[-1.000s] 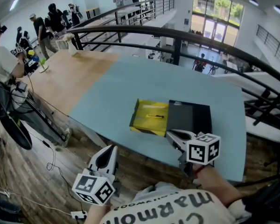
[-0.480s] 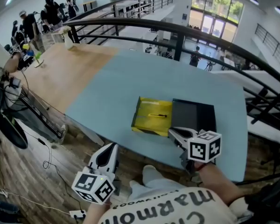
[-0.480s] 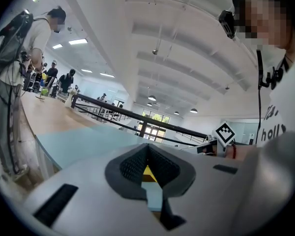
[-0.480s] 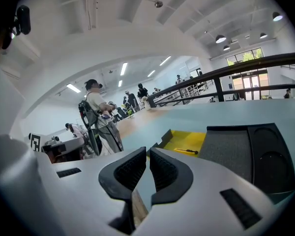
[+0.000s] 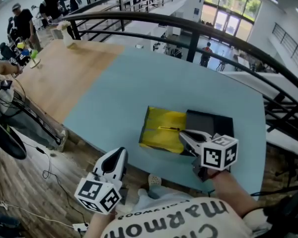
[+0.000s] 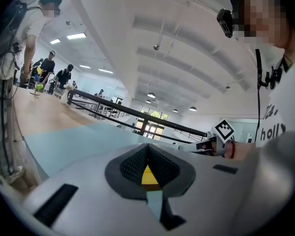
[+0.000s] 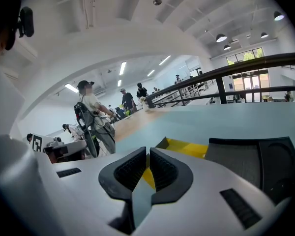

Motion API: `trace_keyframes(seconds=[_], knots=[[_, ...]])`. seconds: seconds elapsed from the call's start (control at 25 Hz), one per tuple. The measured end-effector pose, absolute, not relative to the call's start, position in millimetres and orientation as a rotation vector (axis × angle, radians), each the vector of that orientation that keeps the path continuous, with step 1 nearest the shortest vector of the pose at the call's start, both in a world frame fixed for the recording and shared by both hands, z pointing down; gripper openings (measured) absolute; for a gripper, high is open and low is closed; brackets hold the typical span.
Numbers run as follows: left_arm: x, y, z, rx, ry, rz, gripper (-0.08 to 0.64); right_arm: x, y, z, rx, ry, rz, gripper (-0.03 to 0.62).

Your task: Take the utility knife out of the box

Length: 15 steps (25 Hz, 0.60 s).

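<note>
Count: one utility knife [image 5: 170, 129], one open yellow box [image 5: 153, 139], one black lid [image 5: 214, 124] just beside the box, all on the table [image 5: 134, 83]. The knife lies inside the box, its long axis left-right in the head view. The right gripper [image 5: 183, 135] overlaps the box's near corner. The left gripper [image 5: 120, 152] hangs off the table. Both pairs of fingers are pressed together, empty.

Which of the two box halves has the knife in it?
The yellow half, left of the black half; the utility knife lies in it.

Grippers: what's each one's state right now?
Left gripper: closed, holding nothing.
Right gripper: closed, holding nothing.
</note>
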State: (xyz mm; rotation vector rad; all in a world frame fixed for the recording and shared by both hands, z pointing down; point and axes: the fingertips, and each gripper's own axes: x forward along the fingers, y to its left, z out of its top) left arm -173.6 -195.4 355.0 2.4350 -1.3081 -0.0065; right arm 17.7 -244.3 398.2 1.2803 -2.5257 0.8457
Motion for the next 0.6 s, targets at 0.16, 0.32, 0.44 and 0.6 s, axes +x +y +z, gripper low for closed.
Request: trace_keyframes(seconds=[0.16,0.32,0.44,0.6], knots=[[-168,-216,365,2.42,-1.284,0.014,0.003,18,-264,405,1.264,-2.519,0.878,0.046],[-159,-232,377,2.402,-1.248,0.047,0.003,20,-285,416,1.221,-2.48,0.843,0.046],[-154,-234,389,2.397,-1.21,0.094,0.003,14,-290,428,1.152,-2.459,0.838,0.046],[-152,-238,406,2.401,-1.176,0.154,0.002,5,-297,444,1.054,-2.422,0.796,0.046]])
